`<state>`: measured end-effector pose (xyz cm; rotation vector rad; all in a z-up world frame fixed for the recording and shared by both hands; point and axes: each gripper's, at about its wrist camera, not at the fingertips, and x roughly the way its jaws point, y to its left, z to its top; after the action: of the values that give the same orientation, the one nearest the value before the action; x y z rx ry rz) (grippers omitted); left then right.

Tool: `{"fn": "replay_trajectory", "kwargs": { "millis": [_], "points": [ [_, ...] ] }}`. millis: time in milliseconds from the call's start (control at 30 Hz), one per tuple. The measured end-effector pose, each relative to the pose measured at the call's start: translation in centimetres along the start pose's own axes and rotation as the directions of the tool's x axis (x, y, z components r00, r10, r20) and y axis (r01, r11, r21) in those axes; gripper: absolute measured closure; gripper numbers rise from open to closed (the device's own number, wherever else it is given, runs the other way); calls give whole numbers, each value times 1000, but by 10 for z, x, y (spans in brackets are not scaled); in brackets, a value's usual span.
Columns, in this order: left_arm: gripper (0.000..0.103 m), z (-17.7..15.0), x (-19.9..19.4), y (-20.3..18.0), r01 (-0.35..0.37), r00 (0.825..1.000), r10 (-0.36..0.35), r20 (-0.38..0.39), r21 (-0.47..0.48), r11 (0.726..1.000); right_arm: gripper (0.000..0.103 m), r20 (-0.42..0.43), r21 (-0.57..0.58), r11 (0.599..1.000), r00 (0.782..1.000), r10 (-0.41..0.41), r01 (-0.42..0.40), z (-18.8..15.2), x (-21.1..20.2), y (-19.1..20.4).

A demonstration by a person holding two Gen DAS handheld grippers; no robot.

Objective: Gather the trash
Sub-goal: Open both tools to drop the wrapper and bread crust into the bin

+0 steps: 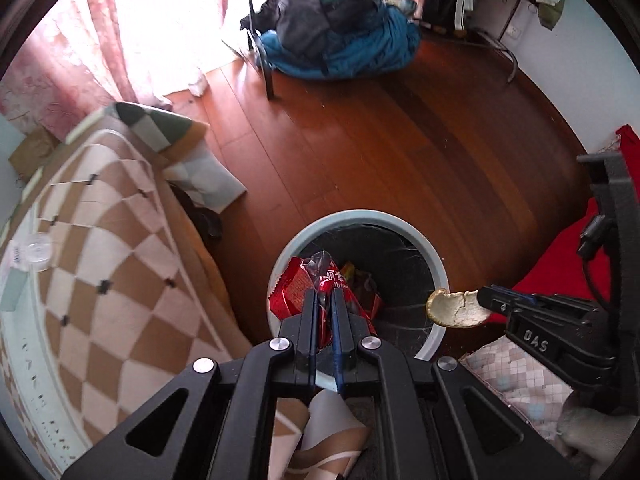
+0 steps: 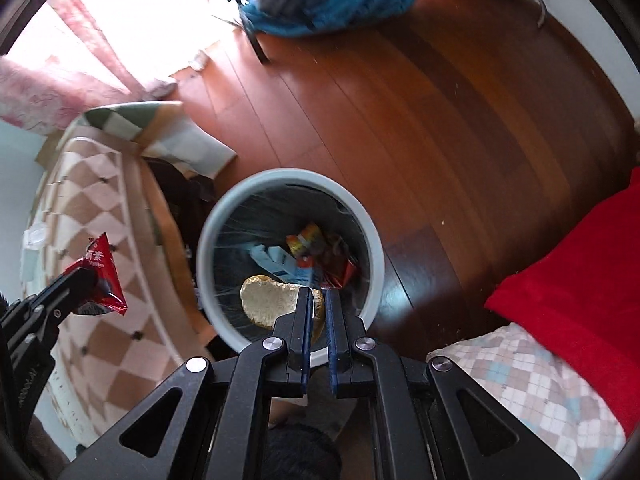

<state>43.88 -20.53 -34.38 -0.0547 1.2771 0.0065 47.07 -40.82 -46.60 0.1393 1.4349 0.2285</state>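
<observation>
Left wrist view: my left hand-held gripper [image 1: 324, 296] is clenched on a red wrapper [image 1: 298, 290], which I see over the near rim of the bin [image 1: 434, 258].
Same view, right side: my right hand-held gripper [image 1: 482, 300] grips a peel [image 1: 452, 307] beside the rim.
Right wrist view: the peel [image 2: 270, 300] hangs over the bin [image 2: 374, 240]; trash [image 2: 316, 258] lies inside.
Floor [image 2: 420, 100]: wood.
</observation>
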Motion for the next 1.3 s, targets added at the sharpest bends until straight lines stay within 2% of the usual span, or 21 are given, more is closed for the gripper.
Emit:
{"fn": "replay_trajectory", "kwargs": {
  "millis": [100, 333, 367, 400, 433, 467, 533, 633, 667, 700, 767, 833, 933, 1300],
  "points": [
    [93, 5, 15, -4, 19, 999, -19, -31, 10, 1000, 96, -25, 13, 1000, 1000, 1, 0, 4, 21, -6],
    [92, 11, 35, -13, 27, 996, -27, -86, -1, 1000, 94, -77, 16, 1000, 997, 4, -3, 7, 56, -13],
    [78, 10, 35, -15, 18, 996, -18, -88, 1, 1000, 92, -84, 16, 1000, 996, 6, -4, 7, 58, -13],
    [57, 11, 36, -12, 17, 996, -17, -86, 1, 1000, 83, -88, 18, 1000, 996, 7, -5, 7, 60, -14],
    [46, 10, 34, -11, 13, 996, -14, -83, -4, 1000, 73, -86, 19, 1000, 996, 15, -13, 7, 60, -14],
    [32, 9, 33, -9, 8, 997, -9, -79, -10, 1000, 68, -83, 14, 1000, 996, 20, -19, 6, 60, -13],
    [32, 7, 30, -6, 1, 997, -2, -76, -18, 1000, 49, -76, 3, 1000, 997, 12, -12, 6, 57, -12],
    [27, 5, 27, -3, -15, 997, 13, -80, -29, 999, 39, -61, -21, 1000, 998, -9, 8, 4, 50, -7],
    [14, 3, 24, -1, -21, 997, 18, -80, -32, 999, 36, -56, -28, 999, 998, -18, 17, 3, 46, -6],
    [5, 2, 21, 1, -22, 997, 19, -77, -37, 999, 29, -52, -32, 999, 998, -22, 21, 2, 42, -4],
    [5, 2, 17, 5, -30, 997, 27, -70, -43, 999, 24, -40, -45, 999, 999, -29, 27, -1, 32, -1],
    [5, -1, 9, 9, -39, 997, 36, -62, -51, 998, 11, -24, -57, 998, 999, -43, 41, -4, 22, 2],
    [5, -4, -3, 14, -51, 998, 48, -39, -61, 997, 0, -8, -61, 997, 998, -55, 54, -10, 8, 4],
    [4, -17, -55, 23, -82, 996, 85, 41, -83, 993, 0, 80, -65, 994, 994, -79, 85, -30, -52, 16]
  ]
}}
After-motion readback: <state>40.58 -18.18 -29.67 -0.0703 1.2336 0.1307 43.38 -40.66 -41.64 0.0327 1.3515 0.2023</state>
